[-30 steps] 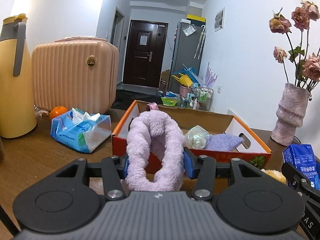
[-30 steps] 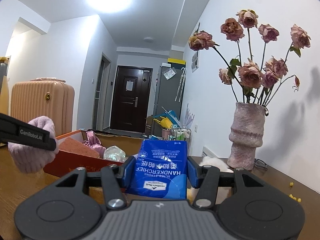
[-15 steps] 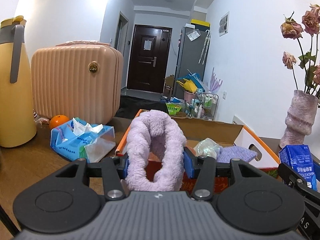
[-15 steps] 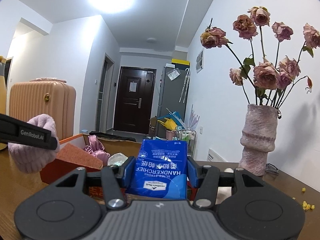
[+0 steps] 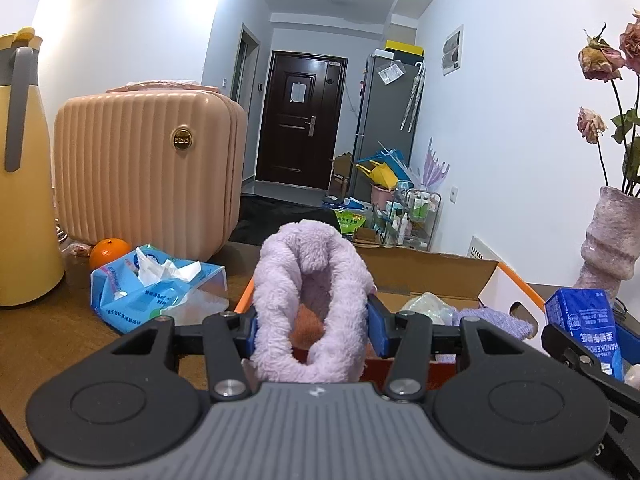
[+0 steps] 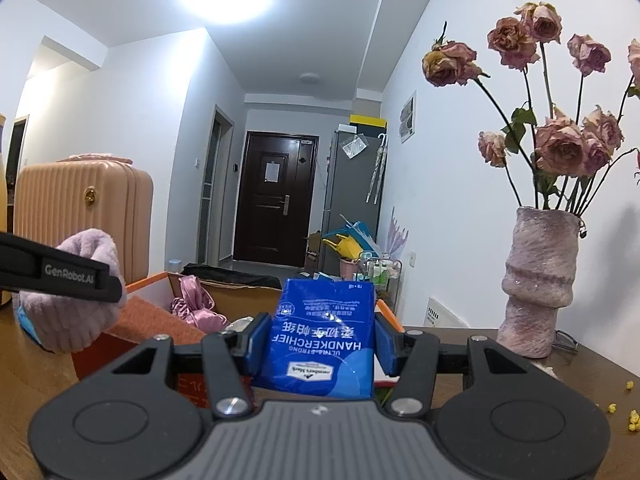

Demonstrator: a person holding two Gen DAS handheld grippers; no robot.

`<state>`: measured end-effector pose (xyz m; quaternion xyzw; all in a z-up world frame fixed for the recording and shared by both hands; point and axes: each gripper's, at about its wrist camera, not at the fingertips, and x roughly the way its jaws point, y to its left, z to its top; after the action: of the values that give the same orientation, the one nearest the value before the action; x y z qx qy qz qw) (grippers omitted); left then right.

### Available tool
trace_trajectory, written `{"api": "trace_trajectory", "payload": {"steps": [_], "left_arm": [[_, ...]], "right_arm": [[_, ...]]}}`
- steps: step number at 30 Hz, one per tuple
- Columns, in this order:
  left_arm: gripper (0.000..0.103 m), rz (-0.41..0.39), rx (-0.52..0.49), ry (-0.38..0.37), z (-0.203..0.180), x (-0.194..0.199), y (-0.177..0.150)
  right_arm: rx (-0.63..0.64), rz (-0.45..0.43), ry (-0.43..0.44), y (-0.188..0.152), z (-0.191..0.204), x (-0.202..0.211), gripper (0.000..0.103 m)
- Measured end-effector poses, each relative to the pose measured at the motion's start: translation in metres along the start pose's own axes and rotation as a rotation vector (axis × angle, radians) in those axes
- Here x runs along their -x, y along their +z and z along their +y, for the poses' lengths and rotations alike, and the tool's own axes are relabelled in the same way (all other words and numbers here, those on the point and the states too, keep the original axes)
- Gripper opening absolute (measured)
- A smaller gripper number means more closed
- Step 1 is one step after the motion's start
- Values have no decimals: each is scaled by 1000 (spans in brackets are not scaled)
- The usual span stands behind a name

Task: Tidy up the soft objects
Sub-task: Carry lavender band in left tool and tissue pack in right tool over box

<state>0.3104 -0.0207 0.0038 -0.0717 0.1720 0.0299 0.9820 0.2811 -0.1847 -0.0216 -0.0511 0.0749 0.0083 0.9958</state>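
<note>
My left gripper (image 5: 312, 330) is shut on a fluffy lilac plush piece (image 5: 310, 280), held above the near left corner of the open orange cardboard box (image 5: 516, 280). My right gripper (image 6: 316, 338) is shut on a blue handkerchief tissue pack (image 6: 320, 340), held above the box's near right side (image 6: 140, 286). The box holds an orange cloth (image 6: 156, 322), a pink satin item (image 6: 194, 306), a clear wrapped bundle (image 5: 426, 306) and a lilac knit cloth (image 5: 492, 318). The left gripper and plush show at the left of the right wrist view (image 6: 72, 292); the tissue pack shows at the right of the left wrist view (image 5: 584, 328).
On the wooden table: a yellow thermos (image 5: 24, 168), a peach ribbed suitcase (image 5: 148, 172), an orange (image 5: 108, 250) and an open blue wet-wipe pack (image 5: 156, 290) at the left. A pink vase of dried roses (image 6: 540, 280) stands at the right. Yellow crumbs (image 6: 628, 420) lie nearby.
Both grippers have risen and moved forward toward the box, each keeping its hold. The box now sits lower and closer in both views.
</note>
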Motion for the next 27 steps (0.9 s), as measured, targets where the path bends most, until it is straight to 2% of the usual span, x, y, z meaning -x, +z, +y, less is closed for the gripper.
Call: {"api": "trace_trajectory", "payload": {"steps": [27], "left_arm": [[50,-48,-1,5,-8,-54,25]], "right_arm": [[-14,19,7,11,9,-64,53]]}}
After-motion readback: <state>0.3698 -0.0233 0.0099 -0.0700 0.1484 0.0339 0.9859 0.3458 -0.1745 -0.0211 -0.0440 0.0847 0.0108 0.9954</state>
